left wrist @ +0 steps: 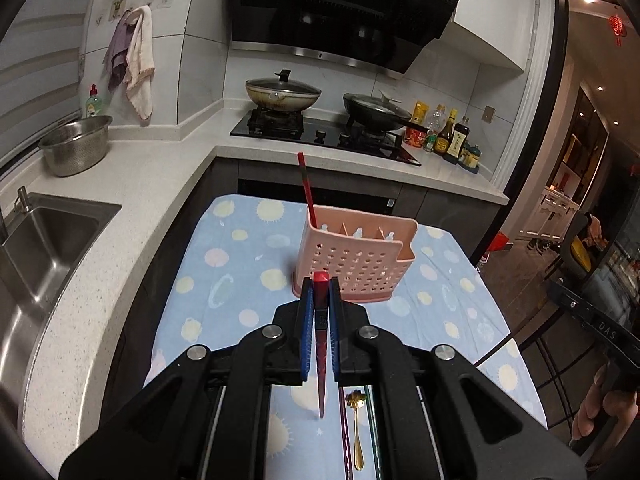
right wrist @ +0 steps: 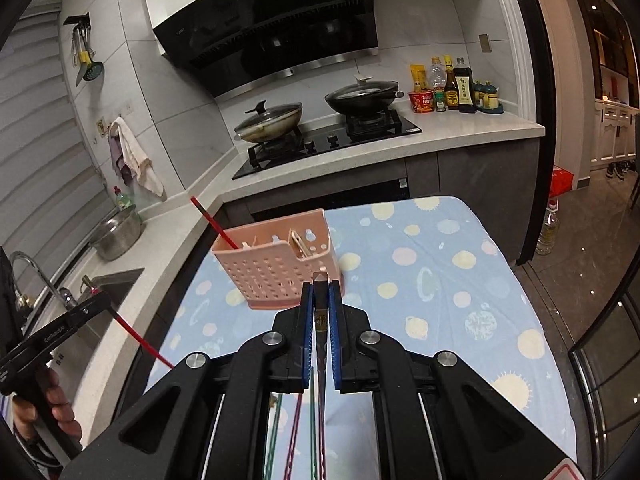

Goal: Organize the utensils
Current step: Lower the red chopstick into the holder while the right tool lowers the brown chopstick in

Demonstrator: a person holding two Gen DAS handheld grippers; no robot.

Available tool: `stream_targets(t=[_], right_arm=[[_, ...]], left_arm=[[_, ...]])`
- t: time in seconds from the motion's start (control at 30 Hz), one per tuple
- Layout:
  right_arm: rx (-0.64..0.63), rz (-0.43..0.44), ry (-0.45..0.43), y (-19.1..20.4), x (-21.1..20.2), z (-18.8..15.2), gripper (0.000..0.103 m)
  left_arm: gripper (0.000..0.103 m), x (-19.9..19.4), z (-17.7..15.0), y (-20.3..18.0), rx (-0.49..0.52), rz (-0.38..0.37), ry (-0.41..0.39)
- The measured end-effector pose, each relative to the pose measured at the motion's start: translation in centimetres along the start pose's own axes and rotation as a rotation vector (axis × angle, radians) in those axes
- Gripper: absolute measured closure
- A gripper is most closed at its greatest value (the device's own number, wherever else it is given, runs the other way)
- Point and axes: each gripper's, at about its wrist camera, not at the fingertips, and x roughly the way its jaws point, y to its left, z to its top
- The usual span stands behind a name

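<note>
Kitchen counters wrap round a small table [left wrist: 248, 240] draped in a pale blue cloth printed with suns and planets.

Between the blue pads of the left gripper [left wrist: 320, 286] sits a red chopstick [left wrist: 320, 344], clamped along its thick upper part. Its square red end pokes out just past the fingertips, and the thin tip reaches back toward the camera, hanging above the cloth. In the right wrist view that gripper [right wrist: 105, 304] shows at the far left with the chopstick [right wrist: 140, 340] slanting down out of it.

The right gripper [right wrist: 321, 286] is closed on a dark chopstick [right wrist: 320, 320] with a brownish square end and a gold band, held the same way, thick end forward and just clear of the fingertips.

Just beyond both pairs of fingers stands a pink perforated utensil holder [left wrist: 352, 260] with divided compartments, upright on the cloth. A second red chopstick [left wrist: 306, 188] already leans in its left compartment, tilted to the left. In the right wrist view something pale stands in the holder's [right wrist: 276, 268] right compartment; I cannot tell what.

Below the left gripper, a small gold spoon [left wrist: 357, 432] and a purplish stick [left wrist: 345, 432] lie on the cloth.

Farther off are a stove [right wrist: 328, 140] with two lidded pans, a steel sink [left wrist: 44, 248], a metal bowl [left wrist: 76, 144] and sauce bottles [right wrist: 456, 84].
</note>
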Motion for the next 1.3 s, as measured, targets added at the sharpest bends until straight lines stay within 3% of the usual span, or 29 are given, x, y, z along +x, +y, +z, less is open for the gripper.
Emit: stream_targets(t=[0.4,0.67,0.9,1.3], right_arm=[[0.035,0.118,-0.11,1.5,1.7,8.2,0.096],[0.019,0.137,-0.188,3.5,4.8,13.8,0.096],[0.028,0.147,-0.18,4.1,8.9,15.7,0.096],[0.03,0.104,-0.008,3.1,16.5,11.6,0.096]], left_arm=[[0.096,0.0,9.6,-2.7,0.024,-0.112,-0.176],[0.096,1.9,15.5,-4.9,0.057,-0.127,-0.278],[0.096,6.4,17.0,-5.7,0.076,-0.116,-0.248],[0.096,14.0,13.1,-3.7,0.043,-0.071,-0.089]])
